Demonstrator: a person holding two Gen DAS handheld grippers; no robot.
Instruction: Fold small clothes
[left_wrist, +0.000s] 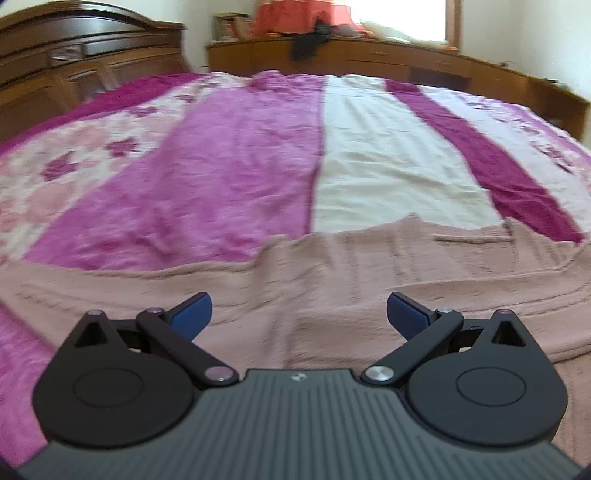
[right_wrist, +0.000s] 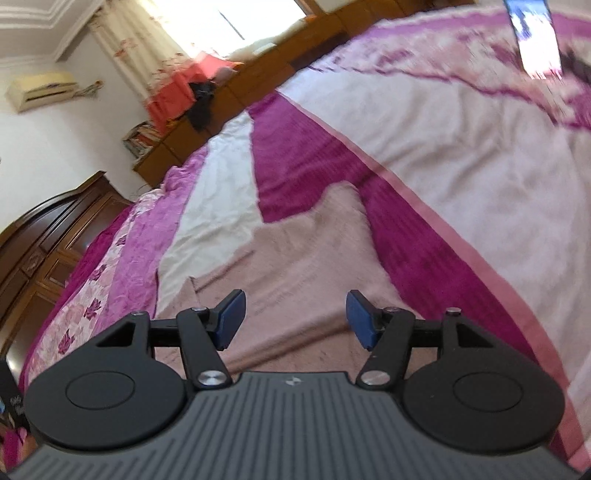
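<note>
Left tongs (left_wrist: 299, 314): spread wide, blue pads (left_wrist: 192, 315) well apart, nothing held, hovering over the pink cloth.
Right tongs (right_wrist: 295, 319): also parted, blue pads (right_wrist: 232, 319) clear of the fabric, gripping nothing, view tilted.
Pink knitted garment (left_wrist: 332, 280): lying flat on the bed just ahead of both tongs, ribbed texture showing, far edge uneven; in the right wrist view (right_wrist: 295, 251) one corner juts out toward the magenta stripe.
Bedspread (left_wrist: 236, 155): under the garment, striped in magenta, mottled pink and white, floral band along the left edge.
Headboard (left_wrist: 74, 48): dark wood, beyond the bed on the left.
Wooden cabinet (left_wrist: 369, 59): low, along the far side of the bed, dark item and orange cloth (left_wrist: 295, 18) on top, blurred.
Window (left_wrist: 402, 14): bright, behind the cabinet.
Air conditioner (right_wrist: 40, 90): high on the wall, right wrist view only.
</note>
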